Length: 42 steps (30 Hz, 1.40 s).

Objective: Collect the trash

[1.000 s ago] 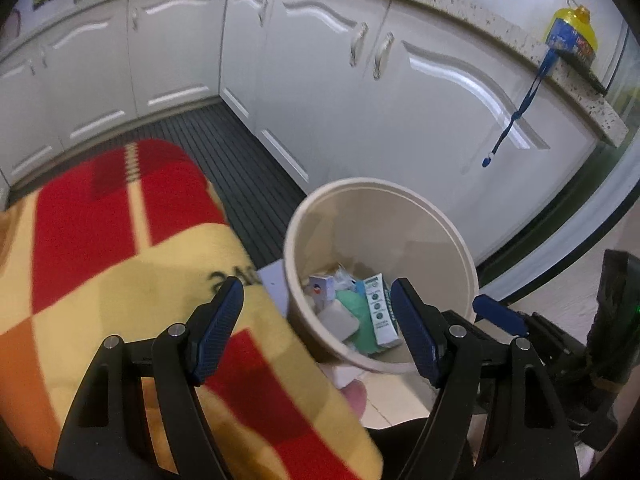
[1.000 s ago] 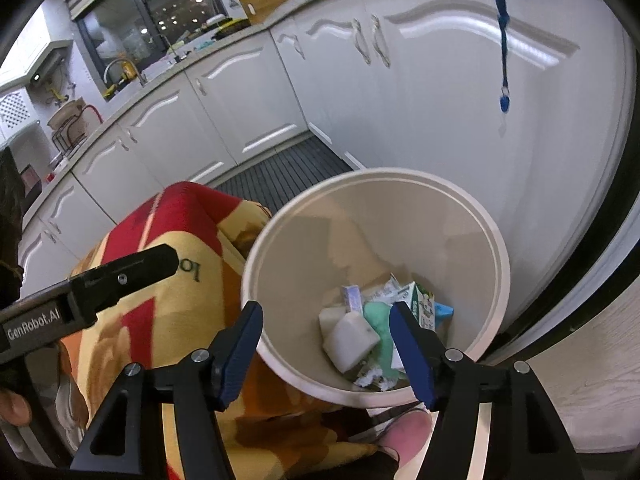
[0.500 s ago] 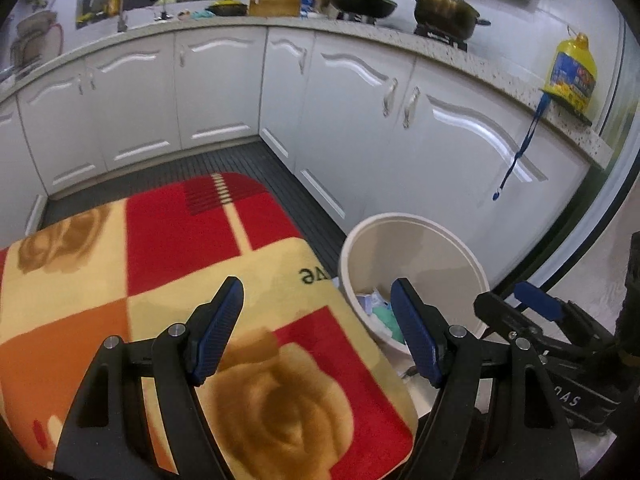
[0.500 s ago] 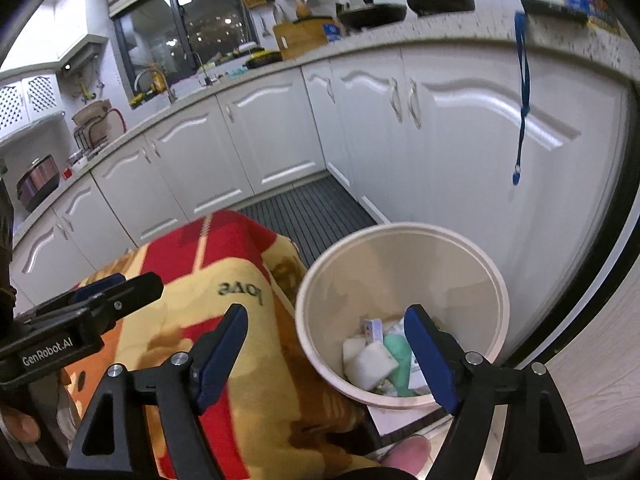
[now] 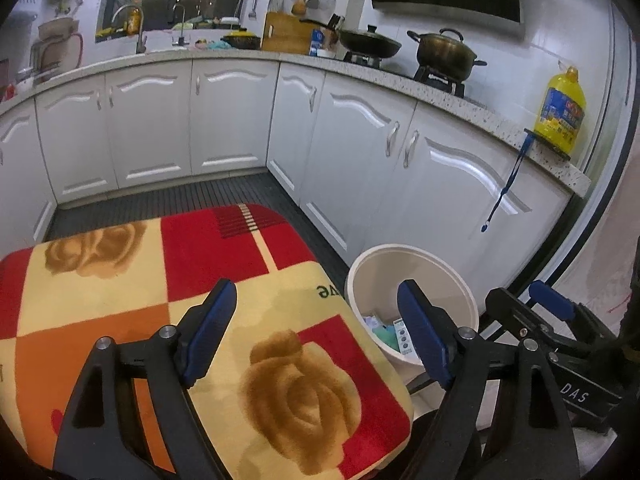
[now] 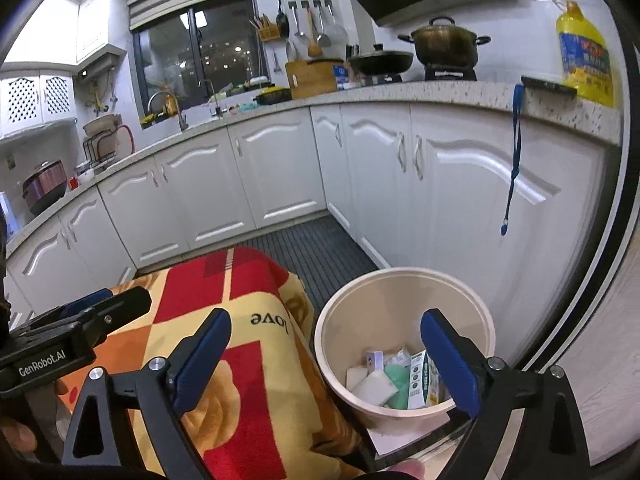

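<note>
A cream round trash bin (image 6: 404,292) stands on the floor by the white cabinets; it also shows in the left wrist view (image 5: 412,264). Inside lie several pieces of trash: a white block (image 6: 374,388), a green piece (image 6: 398,380) and a printed carton (image 6: 419,380). My right gripper (image 6: 326,360) is open and empty, raised above the bin's left rim. My left gripper (image 5: 318,332) is open and empty, above the blanket-covered surface (image 5: 160,300) left of the bin. The right gripper also shows at the left wrist view's right edge (image 5: 552,320).
White kitchen cabinets (image 5: 360,152) run along the back and right. A dark ribbed mat (image 6: 316,248) covers the floor. On the counter stand a pot (image 5: 444,52), a pan (image 5: 368,44) and a yellow oil bottle (image 5: 560,108). A blue lanyard (image 6: 514,160) hangs from the counter edge.
Both grippers have risen and pulled back from over the bin; the bin looks smaller and lower. More of the blanket and counter is in view. Both stay open.
</note>
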### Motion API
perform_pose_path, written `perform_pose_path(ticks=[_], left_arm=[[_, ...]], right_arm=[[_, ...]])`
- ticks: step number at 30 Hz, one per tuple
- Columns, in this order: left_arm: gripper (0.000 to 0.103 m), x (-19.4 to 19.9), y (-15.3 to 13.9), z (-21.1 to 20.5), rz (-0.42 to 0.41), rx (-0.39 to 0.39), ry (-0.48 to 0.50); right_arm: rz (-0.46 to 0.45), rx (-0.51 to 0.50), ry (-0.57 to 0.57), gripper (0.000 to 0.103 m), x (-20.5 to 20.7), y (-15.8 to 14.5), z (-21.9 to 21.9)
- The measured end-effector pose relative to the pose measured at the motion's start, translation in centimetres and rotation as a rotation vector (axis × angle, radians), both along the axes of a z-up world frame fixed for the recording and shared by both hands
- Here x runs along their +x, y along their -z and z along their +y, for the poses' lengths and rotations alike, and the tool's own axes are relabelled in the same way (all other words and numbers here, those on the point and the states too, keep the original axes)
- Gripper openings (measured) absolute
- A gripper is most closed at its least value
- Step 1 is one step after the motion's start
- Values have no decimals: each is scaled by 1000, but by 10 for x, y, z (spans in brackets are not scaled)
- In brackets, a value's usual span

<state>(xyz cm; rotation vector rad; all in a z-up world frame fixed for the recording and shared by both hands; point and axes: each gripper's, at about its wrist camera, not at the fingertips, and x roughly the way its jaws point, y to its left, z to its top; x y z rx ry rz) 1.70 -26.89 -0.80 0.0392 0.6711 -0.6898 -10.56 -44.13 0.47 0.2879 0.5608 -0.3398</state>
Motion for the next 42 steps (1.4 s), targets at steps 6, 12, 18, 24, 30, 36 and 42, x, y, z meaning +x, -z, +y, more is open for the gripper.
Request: perform_pose_path(ticks=[6,12,18,24,30,36,42], left_arm=[[82,-10,-12,13,-46,-25,-19],[82,-17,-22,21,-75,-36,-51],[82,-26,-26,25,-107,-34,-59],[82,-32,-29,26,-150,-29,-72],[82,-40,-34,26,-202,-27,-86],[82,-40,-35,26,-208,-36,-83],[82,-41,-35,28,-216,-52,-86]], right_arm=[[-39,-5,7,96,-6,-13,7],[-71,-51,39,101,-16,-23,14],[-73,-86,57,101,-20,-29,20],[-97,-110,67,101,-25,-35,24],[-117,-113,72,101,-26,-39,24],[-135,-122,75,101,-28,-43,24],[-152,-133,83,101,-30,-46,26]])
